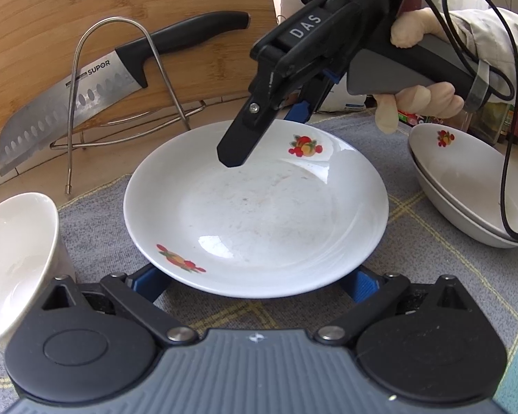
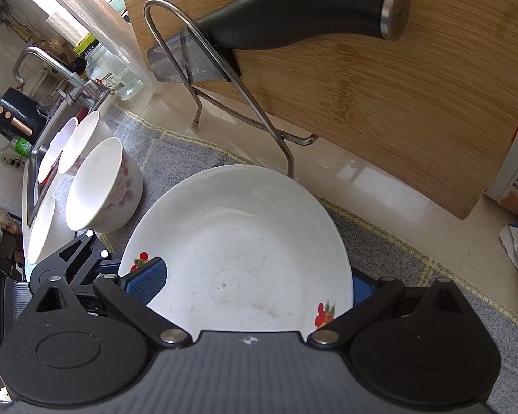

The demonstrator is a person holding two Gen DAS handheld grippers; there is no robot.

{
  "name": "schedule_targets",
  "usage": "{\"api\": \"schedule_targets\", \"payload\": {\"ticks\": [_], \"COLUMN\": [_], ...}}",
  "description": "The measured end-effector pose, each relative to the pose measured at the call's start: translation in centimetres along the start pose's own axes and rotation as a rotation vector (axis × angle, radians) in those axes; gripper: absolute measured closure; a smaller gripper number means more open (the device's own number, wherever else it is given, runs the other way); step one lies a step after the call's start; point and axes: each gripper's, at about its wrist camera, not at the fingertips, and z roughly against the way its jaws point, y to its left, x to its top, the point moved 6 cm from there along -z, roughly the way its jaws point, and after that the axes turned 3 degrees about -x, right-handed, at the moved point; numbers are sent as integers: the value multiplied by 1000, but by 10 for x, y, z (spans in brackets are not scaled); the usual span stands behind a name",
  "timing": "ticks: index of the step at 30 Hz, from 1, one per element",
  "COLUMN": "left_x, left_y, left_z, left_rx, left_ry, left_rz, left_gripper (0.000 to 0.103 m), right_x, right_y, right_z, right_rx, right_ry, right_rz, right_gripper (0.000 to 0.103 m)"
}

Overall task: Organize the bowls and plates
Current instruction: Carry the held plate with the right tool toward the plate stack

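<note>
Your left tool [image 1: 255, 284] is spread wide around the near rim of the plate [image 1: 255, 214] on the mat [image 1: 96, 227]. Your right tool [image 2: 257, 281] is spread wide over its far rim, holding nothing.

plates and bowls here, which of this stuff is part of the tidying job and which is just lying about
Part of the job:
- fruit-print plate, between the left tongs and the right tongs
- stacked plates
- floral bowl
- plain white bowls

Just lying about:
- knife
- cutting board
- wire stand
- glass jar
</note>
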Motion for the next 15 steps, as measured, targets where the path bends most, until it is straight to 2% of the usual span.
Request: {"api": "schedule_targets", "payload": {"ticks": [2, 5, 15], "left_x": [-1, -1, -1], "left_y": [0, -1, -1], "left_z": [0, 1, 1], "left_rx": [-2, -1, 0], "left_ry": [-1, 1, 3], "left_rz": [0, 0, -1], "left_gripper": [2, 2, 2], "right_x": [3, 5, 5], "right_y": [-2, -2, 1], "right_z": [0, -1, -3], "right_rx": [-23, 2, -3], "right_ry": [-7, -6, -7], "right_rz": [5, -6, 3], "right_gripper": [0, 0, 0]}}
